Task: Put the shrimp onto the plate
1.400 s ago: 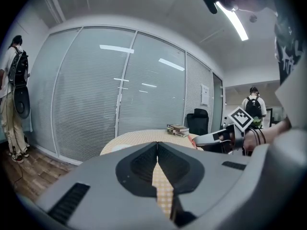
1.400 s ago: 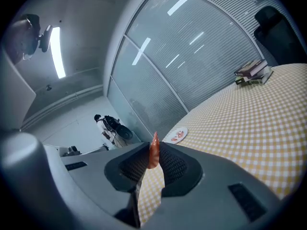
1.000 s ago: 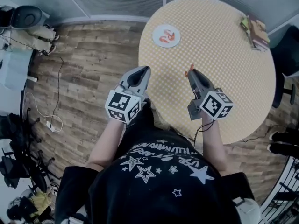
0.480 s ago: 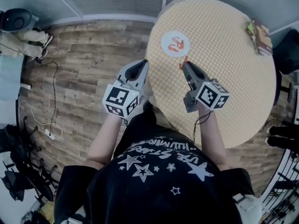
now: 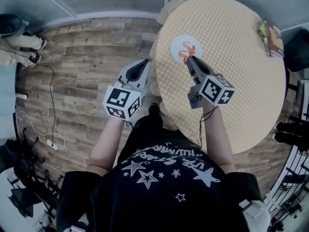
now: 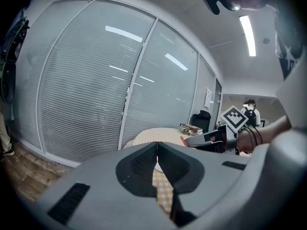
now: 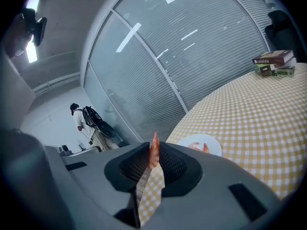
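Note:
A white plate [image 5: 177, 41] lies near the left edge of the round checked table [image 5: 231, 66], with an orange shrimp [image 5: 189, 47] lying on it. My right gripper [image 5: 186, 58] hangs over the plate's near rim, shut on another orange shrimp [image 7: 154, 150] that sticks up between its jaws. In the right gripper view the plate [image 7: 207, 142] shows just past the jaws, with the shrimp on the plate [image 7: 200, 147]. My left gripper [image 5: 146, 62] is held off the table's left side over the floor, shut and holding nothing; its jaws [image 6: 157, 147] meet in the left gripper view.
A stack of books [image 5: 271, 33] sits at the table's far right edge, also seen as books [image 7: 272, 63]. Wood floor [image 5: 82, 62] lies left of the table, with cables and chairs further left. A person with a backpack [image 7: 82, 119] stands by the blinds.
My right gripper has carried the shrimp forward and left from the table's middle to just over the plate. The left gripper stayed beside the table.

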Demonstrator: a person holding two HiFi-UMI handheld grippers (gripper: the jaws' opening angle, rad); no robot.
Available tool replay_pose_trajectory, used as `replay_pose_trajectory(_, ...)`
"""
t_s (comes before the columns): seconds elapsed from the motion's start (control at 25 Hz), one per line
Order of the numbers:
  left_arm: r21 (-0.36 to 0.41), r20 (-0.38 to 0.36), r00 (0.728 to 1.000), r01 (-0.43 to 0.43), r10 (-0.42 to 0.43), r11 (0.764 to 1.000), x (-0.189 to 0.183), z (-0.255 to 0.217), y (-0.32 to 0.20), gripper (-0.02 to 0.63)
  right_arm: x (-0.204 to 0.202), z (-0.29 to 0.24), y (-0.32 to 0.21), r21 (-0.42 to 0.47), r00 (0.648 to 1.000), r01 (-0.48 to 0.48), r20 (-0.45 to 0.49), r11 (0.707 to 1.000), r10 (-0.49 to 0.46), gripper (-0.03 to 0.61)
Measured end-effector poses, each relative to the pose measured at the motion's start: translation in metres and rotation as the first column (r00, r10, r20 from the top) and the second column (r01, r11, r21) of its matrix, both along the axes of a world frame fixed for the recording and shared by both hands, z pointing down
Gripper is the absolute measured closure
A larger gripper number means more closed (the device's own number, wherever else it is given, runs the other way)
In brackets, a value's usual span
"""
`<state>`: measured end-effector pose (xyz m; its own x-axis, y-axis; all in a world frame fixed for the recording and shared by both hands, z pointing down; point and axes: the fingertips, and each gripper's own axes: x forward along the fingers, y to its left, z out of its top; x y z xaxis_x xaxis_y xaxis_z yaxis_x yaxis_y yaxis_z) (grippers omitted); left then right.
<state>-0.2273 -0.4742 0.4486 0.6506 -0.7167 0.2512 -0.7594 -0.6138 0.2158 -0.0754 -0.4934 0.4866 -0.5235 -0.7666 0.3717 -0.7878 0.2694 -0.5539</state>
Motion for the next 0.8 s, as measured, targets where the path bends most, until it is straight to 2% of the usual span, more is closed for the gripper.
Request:
replay_pose_trajectory(0.28, -0.033, -0.007, 1.0, 0.002, -0.002, 0.999, -0.01, 0.017, -0.023, 0.604, -0.01, 0.032, -0.04, -0.049, 0.998, -0.014, -0.063, 0.999, 0.011, 0.505)
replay_pose_trajectory(0.48, -0.081, -0.013, 1.0, -0.001, 0.0, 0.997, -0.012, 0.03, -0.027, 0.604, -0.012, 0.05, -0.06, -0.087, 0.985, -0.03, -0.172, 0.996, 0.014, 0.505)
replay_pose_trajectory(0.8, -0.092, -0.02, 1.0, -0.017, 0.016, 0.996, -0.005, 0.039, -0.041, 0.604, -0.015, 0.083, -0.073, -0.141, 0.946, -0.028, -0.325, 0.99, -0.02, 0.505)
